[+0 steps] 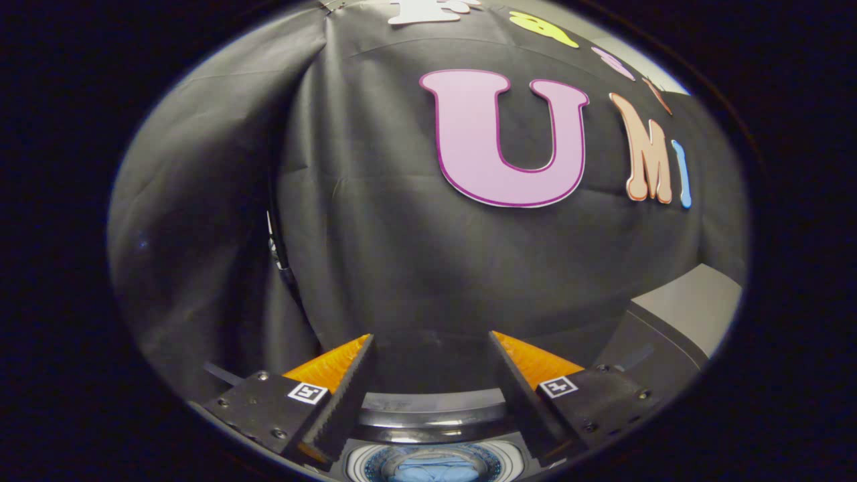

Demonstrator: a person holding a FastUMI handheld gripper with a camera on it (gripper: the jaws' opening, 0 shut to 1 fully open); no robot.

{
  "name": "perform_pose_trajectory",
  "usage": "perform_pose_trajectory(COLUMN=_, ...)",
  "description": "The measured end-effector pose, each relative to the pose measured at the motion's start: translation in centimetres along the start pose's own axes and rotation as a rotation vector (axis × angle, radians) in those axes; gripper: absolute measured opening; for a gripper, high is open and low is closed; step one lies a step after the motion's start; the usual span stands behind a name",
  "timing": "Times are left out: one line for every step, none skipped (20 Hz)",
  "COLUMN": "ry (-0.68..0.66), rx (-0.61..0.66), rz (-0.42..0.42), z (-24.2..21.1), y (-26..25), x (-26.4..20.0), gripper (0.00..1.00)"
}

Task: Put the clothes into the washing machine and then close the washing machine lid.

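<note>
The claw [432, 348] is wide open with nothing in it, pointing at the booth wall. The blue clothes [435, 468] look like they're already down in the washing machine [435, 408] drum, below and between the fingers. The lid [676, 328] seems to stand open, off past the right finger. My worry is that the claw is aimed well away from the lid, so a blind swing could clip the rim or slam it. The clothes are a bunched heap with no real long axis I can make out.
</note>
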State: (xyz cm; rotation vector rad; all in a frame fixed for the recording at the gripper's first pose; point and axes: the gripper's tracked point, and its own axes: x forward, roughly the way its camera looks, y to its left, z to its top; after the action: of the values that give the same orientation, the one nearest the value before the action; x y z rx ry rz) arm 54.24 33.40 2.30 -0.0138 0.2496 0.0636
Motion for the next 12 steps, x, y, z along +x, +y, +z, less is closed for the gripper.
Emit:
perform_pose_trajectory(ry=-0.006, rx=0.002, rz=-0.005, z=0.08, y=0.00, x=-0.06, gripper=0.99)
perform_pose_trajectory(ry=-0.007, rx=0.000, rz=-0.009, z=0.03, y=-0.01, x=-0.10, gripper=0.99)
perform_pose_trajectory(ry=-0.019, rx=-0.001, rz=-0.010, z=0.14, y=-0.01, x=-0.23, gripper=0.99)
perform_pose_trajectory(ry=-0.021, rx=-0.001, rz=-0.007, z=0.15, y=0.13, x=-0.25, gripper=0.99)
perform_pose_trajectory(ry=-0.012, rx=-0.002, rz=-0.004, z=0.00, y=0.10, x=-0.44, gripper=0.99)
perform_pose_trajectory(ry=-0.014, rx=0.002, rz=-0.006, z=-0.06, y=0.24, x=-0.49, gripper=0.99)
perform_pose_trajectory(ry=-0.013, rx=-0.003, rz=-0.007, z=-0.06, y=0.19, x=-0.25, gripper=0.99)
perform_pose_trajectory(ry=-0.008, rx=-0.008, rz=-0.011, z=-0.09, y=0.17, x=-0.19, gripper=0.99)
perform_pose_trajectory(ry=-0.006, rx=-0.006, rz=-0.011, z=-0.09, y=0.21, x=-0.22, gripper=0.98)
perform_pose_trajectory(ry=-0.002, rx=0.006, rz=-0.009, z=0.05, y=0.30, x=-0.19, gripper=0.98)
perform_pose_trajectory(ry=0.016, rx=0.021, rz=0.001, z=-0.31, y=0.59, x=-0.34, gripper=0.98)
perform_pose_trajectory(ry=0.033, rx=0.024, rz=0.014, z=-0.48, y=0.82, x=-0.49, gripper=0.98)
